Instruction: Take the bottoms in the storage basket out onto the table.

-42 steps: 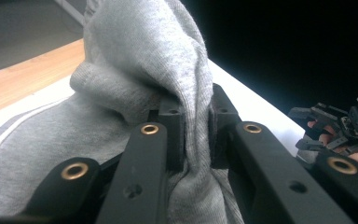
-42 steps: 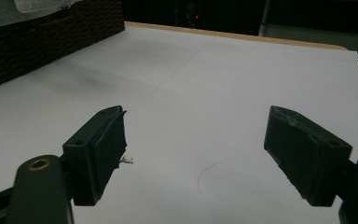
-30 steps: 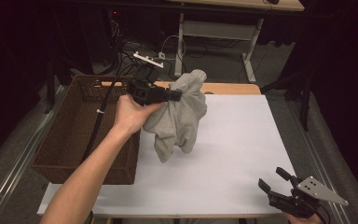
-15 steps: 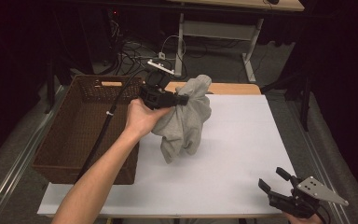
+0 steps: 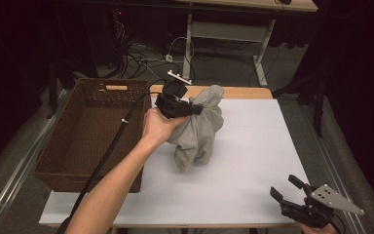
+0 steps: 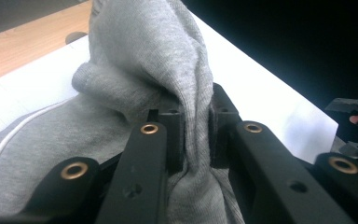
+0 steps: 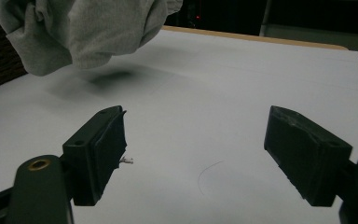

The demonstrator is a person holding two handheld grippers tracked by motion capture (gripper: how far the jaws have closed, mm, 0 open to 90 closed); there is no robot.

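Note:
A grey garment (image 5: 197, 130) hangs bunched above the white table top (image 5: 253, 161), clear of the surface. My left gripper (image 5: 193, 110) is shut on a fold near its top, beside the basket's right wall. The left gripper view shows the grey garment (image 6: 135, 65) pinched between the two black pads, with a thin white line on the cloth at lower left. My right gripper (image 5: 288, 191) stands open at the table's front right corner, nothing between its fingers. Its own view has the garment (image 7: 88, 28) hanging at upper left, a shadow beneath it.
A brown wicker basket (image 5: 63, 156) stands on the left side of the table. A wooden strip (image 5: 243, 91) runs along the table's far edge. Cables and a desk frame (image 5: 224, 34) lie on the floor beyond.
My left gripper has carried the garment a little higher and to the right. The right gripper has stayed in place.

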